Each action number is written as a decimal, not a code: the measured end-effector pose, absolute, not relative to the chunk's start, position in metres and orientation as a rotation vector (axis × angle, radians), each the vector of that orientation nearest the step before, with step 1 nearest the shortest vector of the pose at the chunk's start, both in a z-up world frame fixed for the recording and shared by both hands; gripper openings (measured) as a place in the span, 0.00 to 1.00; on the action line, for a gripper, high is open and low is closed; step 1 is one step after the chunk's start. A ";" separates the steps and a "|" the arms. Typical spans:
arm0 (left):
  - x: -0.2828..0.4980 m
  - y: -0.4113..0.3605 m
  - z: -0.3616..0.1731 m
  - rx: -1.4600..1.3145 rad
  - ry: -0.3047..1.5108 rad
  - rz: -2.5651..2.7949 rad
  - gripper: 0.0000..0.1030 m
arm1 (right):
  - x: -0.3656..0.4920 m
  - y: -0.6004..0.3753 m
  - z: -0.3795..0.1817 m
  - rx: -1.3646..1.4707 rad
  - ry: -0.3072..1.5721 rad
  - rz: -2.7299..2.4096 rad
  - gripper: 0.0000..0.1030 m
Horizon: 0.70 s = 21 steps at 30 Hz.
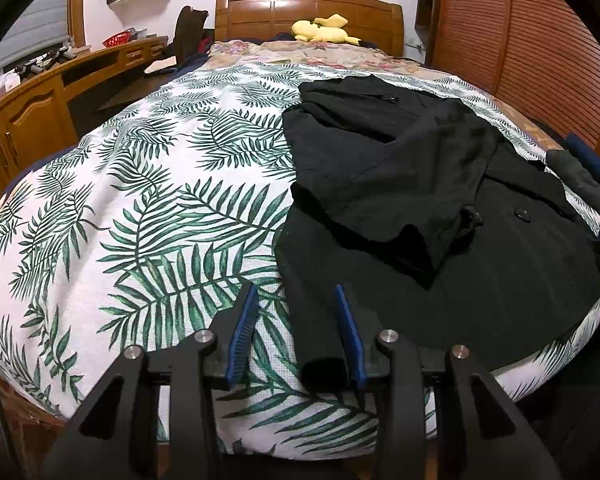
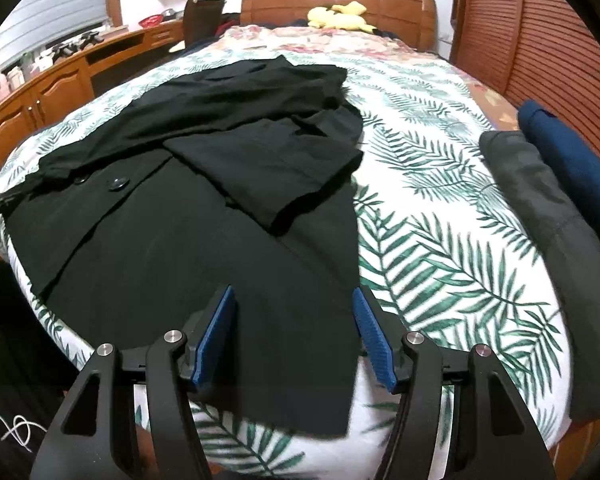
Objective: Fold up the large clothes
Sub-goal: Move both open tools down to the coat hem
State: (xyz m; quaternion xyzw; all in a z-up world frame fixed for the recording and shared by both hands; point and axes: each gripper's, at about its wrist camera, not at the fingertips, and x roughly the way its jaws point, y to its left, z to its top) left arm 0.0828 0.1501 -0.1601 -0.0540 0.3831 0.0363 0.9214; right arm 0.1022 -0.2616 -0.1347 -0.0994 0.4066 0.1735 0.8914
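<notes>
A large black coat with round buttons lies spread on the leaf-print bedspread, its sleeves folded across the body. In the left wrist view my left gripper is open, its blue pads astride the coat's lower left corner near the bed's front edge. In the right wrist view the coat fills the left half. My right gripper is open, its pads astride the coat's lower right hem, not clamped on cloth.
A dark grey folded garment and a navy one lie along the bed's right edge. A yellow plush toy sits by the wooden headboard. A wooden desk runs along the left; slatted wardrobe doors stand on the right.
</notes>
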 end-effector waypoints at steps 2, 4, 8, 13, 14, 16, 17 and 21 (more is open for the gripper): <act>0.083 0.150 -0.160 -0.110 0.787 0.074 0.38 | 0.101 -0.265 -0.133 -0.206 0.837 0.345 0.61; 0.083 0.151 -0.161 -0.110 0.787 0.075 0.38 | 0.100 -0.270 -0.132 -0.198 0.834 0.335 0.61; 0.083 0.151 -0.161 -0.112 0.787 0.074 0.38 | 0.103 -0.275 -0.137 -0.185 0.847 0.324 0.61; 0.080 0.151 -0.158 -0.128 0.791 0.068 0.38 | 0.107 -0.278 -0.143 -0.156 0.872 0.330 0.62; 0.079 0.151 -0.157 -0.132 0.791 0.061 0.38 | 0.107 -0.278 -0.143 -0.151 0.875 0.336 0.62; 0.076 0.152 -0.156 -0.156 0.786 0.030 0.38 | 0.109 -0.276 -0.142 -0.135 0.890 0.370 0.62; 0.074 0.152 -0.157 -0.163 0.784 0.024 0.38 | 0.109 -0.275 -0.142 -0.133 0.895 0.387 0.62; 0.067 0.152 -0.155 -0.168 0.781 -0.002 0.38 | 0.106 -0.266 -0.142 -0.129 0.902 0.450 0.61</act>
